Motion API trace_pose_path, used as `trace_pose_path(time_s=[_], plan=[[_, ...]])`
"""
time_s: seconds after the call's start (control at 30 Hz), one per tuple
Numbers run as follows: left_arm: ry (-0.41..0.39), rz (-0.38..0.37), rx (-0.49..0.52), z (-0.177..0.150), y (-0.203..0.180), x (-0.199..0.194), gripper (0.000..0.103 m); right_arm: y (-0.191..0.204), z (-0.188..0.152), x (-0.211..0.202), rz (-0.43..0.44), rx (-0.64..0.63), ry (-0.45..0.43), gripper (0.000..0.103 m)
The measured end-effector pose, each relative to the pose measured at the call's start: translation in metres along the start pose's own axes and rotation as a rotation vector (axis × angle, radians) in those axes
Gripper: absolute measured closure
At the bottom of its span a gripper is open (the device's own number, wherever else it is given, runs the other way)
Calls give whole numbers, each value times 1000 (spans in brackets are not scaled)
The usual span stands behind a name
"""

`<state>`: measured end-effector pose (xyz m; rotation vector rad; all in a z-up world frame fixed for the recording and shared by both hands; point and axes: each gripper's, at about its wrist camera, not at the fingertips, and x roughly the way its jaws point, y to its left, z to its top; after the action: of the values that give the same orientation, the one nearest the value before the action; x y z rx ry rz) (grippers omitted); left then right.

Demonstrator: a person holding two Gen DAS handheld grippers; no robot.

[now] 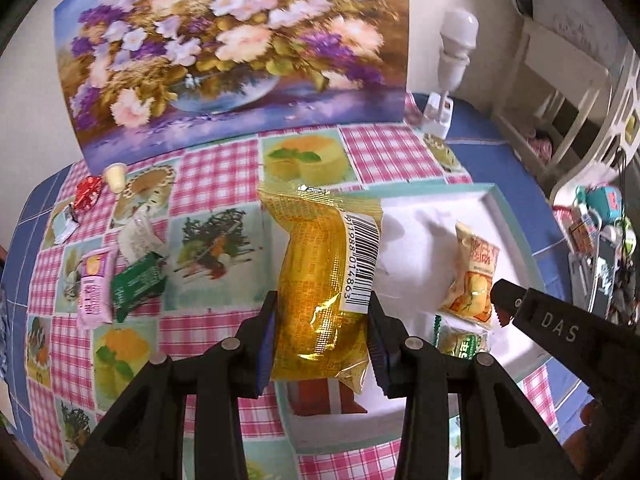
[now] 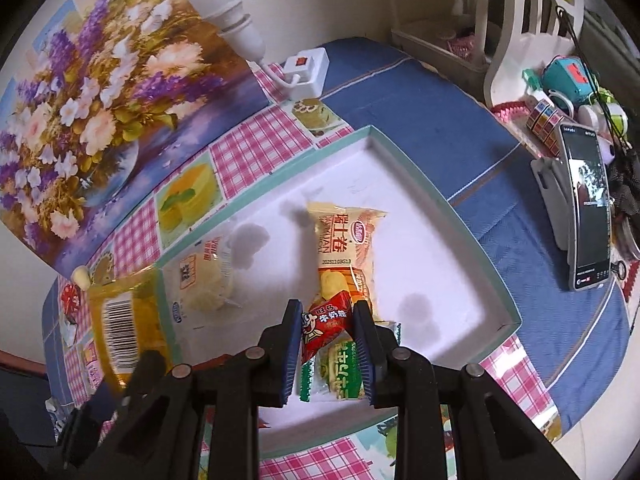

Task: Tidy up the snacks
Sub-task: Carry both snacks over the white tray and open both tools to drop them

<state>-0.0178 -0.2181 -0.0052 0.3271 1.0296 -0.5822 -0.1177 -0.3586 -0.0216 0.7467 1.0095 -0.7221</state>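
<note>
Loose snacks (image 1: 120,276) are lying at left of frame, unsorted. Left gripper (image 1: 322,336) is clamping the yellow packet (image 1: 320,280) at centre, over the tray (image 1: 516,220) edge (presumably for placing). Right gripper (image 2: 326,340) is pinching a red candy (image 2: 324,322) above the tray's packets.

Yellow barcode packet (image 1: 320,280): raised, upright, over tray (image 1: 492,200) left edge. Red candy (image 2: 324,326): lifted above tray packets.

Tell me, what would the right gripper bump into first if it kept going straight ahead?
Probably the yellow snack packet lying in the white tray, right beyond the red candy the right gripper holds. Depth is hard to judge.
</note>
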Motion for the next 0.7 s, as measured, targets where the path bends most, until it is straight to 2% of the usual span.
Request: trace_pose_path(time_s=[0.23,0.7], plan=[[69,-30,-16,-5,-5,27,61,-4,1,18,-5,11,52,74],[93,-35,17,-6,-16,39,61,-1,0,34,1,17,97,74]])
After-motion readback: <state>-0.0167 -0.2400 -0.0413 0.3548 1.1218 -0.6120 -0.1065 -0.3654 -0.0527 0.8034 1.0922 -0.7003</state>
